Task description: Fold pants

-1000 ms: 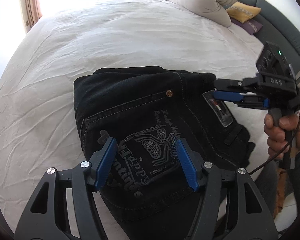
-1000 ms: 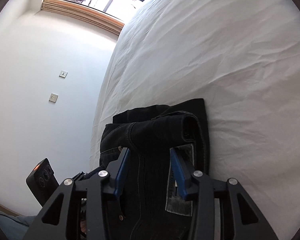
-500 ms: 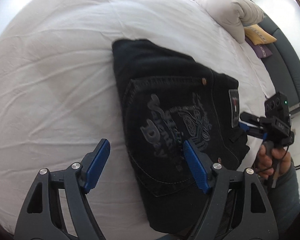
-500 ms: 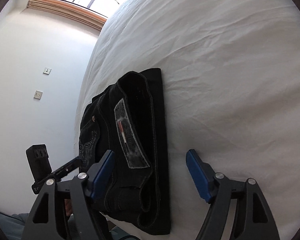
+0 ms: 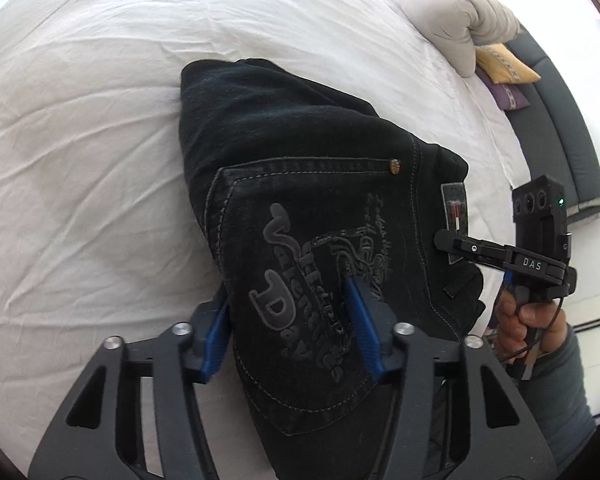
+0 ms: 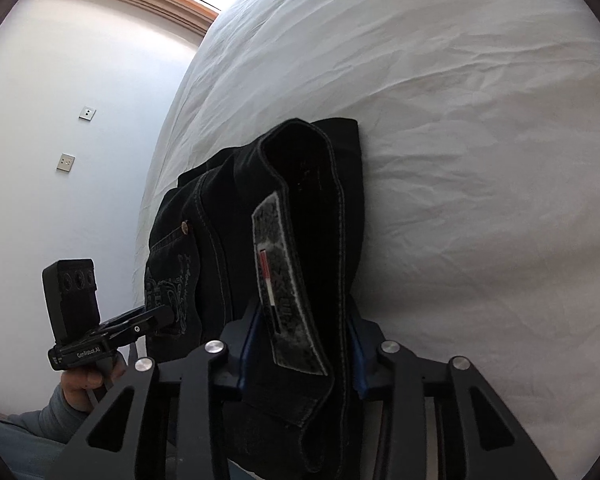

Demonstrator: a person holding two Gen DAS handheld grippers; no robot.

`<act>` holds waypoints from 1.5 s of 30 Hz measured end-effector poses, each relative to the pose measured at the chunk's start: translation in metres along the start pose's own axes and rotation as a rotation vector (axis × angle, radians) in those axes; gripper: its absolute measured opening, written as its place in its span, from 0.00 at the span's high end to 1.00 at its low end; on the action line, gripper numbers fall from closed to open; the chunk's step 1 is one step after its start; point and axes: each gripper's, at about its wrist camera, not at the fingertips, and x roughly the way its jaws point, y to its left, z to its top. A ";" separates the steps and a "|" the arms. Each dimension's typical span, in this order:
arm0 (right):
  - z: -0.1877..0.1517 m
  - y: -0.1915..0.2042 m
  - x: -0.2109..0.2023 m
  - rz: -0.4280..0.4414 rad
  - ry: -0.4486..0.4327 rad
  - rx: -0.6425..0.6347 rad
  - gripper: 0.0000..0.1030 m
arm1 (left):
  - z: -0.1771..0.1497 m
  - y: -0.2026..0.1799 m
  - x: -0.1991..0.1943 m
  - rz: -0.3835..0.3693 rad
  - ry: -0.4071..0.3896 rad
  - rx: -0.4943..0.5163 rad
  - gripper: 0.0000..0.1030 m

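The black folded pants (image 5: pixel 300 184) lie on the white bed (image 5: pixel 80 160), back pocket with printed lettering facing up. My left gripper (image 5: pixel 292 320) is shut on the pocket side of the folded stack, blue pads pressing the cloth from both sides. My right gripper (image 6: pixel 300 344) is shut on the waistband end with the grey label (image 6: pixel 276 280). In the left wrist view the right gripper (image 5: pixel 456 246) shows side-on at the waistband. In the right wrist view the left gripper (image 6: pixel 160 318) shows at the pocket side of the pants (image 6: pixel 220 240).
A rolled white duvet (image 5: pixel 452 12), a yellow cushion (image 5: pixel 504 64) and a purple one lie at the bed's head by a grey headboard (image 5: pixel 568 128). A white wall with two sockets (image 6: pixel 66 162) and a window stand beyond the bed.
Half a second ago both grippers were open and drawn back from the pants. Now both have moved in and closed on the folded stack, left on the pocket side, right on the waistband.
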 end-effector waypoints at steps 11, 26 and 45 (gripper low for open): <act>-0.012 0.068 -0.022 -0.147 -0.093 -0.182 0.80 | 0.008 -0.029 -0.028 0.023 -0.057 0.096 0.76; 0.073 0.130 0.014 -0.112 -0.158 -0.285 0.81 | 0.100 0.014 -0.066 0.176 -0.196 0.161 0.75; 0.105 0.077 0.071 -0.037 -0.150 -0.168 0.63 | 0.119 0.075 -0.021 0.187 -0.221 0.120 0.38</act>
